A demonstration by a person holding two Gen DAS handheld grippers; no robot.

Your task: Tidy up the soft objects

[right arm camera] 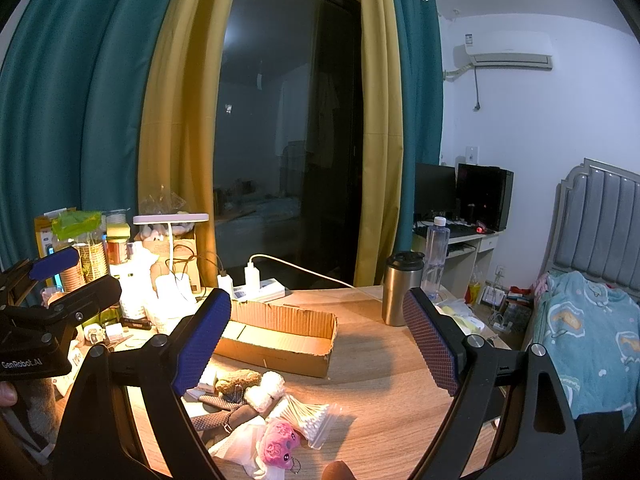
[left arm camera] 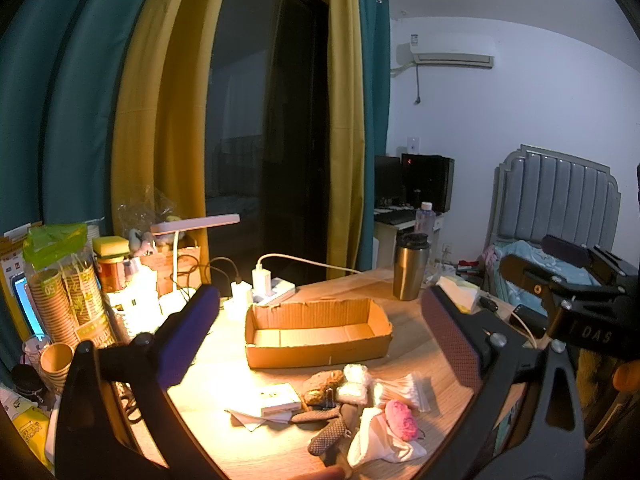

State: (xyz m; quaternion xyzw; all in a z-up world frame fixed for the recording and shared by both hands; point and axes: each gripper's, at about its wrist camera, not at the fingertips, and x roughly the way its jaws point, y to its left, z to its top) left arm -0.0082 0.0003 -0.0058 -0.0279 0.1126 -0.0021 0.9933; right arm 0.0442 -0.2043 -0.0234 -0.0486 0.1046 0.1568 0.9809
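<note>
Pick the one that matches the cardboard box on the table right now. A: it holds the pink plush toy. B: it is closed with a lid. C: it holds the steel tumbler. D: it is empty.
D: the open cardboard box shows only its bare floor, while the pink plush toy lies on the table in front of it and the steel tumbler stands behind it.

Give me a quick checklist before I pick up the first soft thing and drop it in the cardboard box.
1. Left gripper open and holding nothing: ok.
2. Right gripper open and holding nothing: ok.
3. Cardboard box has nothing inside: ok.
4. Pink plush on top of the pile, reachable: ok.
5. Cotton swab bag touches the plush and may drag: not ok.
6. Steel tumbler stands apart from the box: ok.
</note>
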